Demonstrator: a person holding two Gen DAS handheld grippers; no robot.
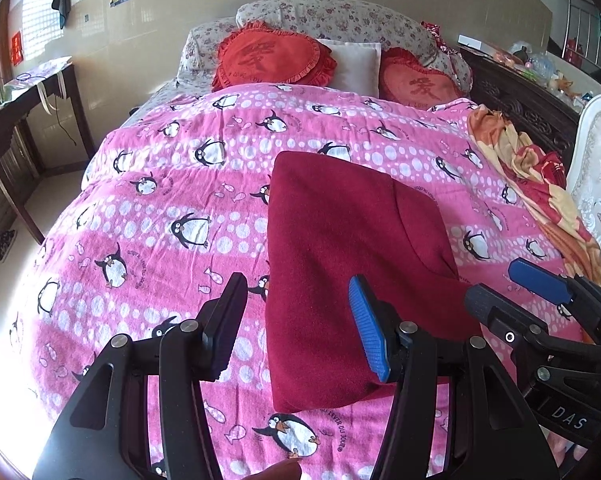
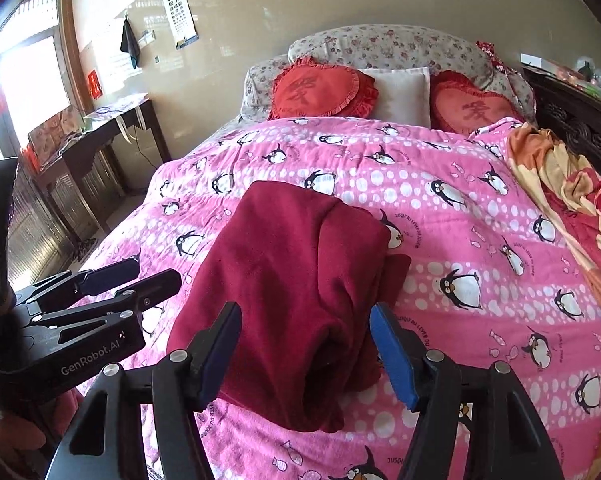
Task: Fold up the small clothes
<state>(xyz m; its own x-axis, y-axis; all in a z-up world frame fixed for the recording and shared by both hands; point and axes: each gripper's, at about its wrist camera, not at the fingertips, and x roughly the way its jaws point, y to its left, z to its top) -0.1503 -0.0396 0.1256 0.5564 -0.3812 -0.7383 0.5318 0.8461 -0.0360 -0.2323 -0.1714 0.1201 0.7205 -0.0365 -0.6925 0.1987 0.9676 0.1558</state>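
Note:
A dark red fleece garment (image 1: 352, 248) (image 2: 300, 248) lies folded into a thick rectangle on the pink penguin quilt (image 1: 148, 200) (image 2: 480, 240). My left gripper (image 1: 296, 320) hovers open over the garment's near left edge, one finger above the quilt and the blue pad above the cloth. My right gripper (image 2: 306, 344) stands open with the garment's bulky near fold between its fingers; the pads do not press on it. In the left wrist view the right gripper (image 1: 508, 288) sits at the garment's right side. In the right wrist view the left gripper (image 2: 140, 276) sits at its left side.
Two red heart cushions (image 1: 268, 58) and a white pillow (image 1: 356, 66) lie at the head of the bed. A crumpled orange and red blanket (image 1: 540, 184) runs along the right edge, beside a white chair (image 1: 596, 184). A dark desk (image 2: 100, 140) stands left of the bed.

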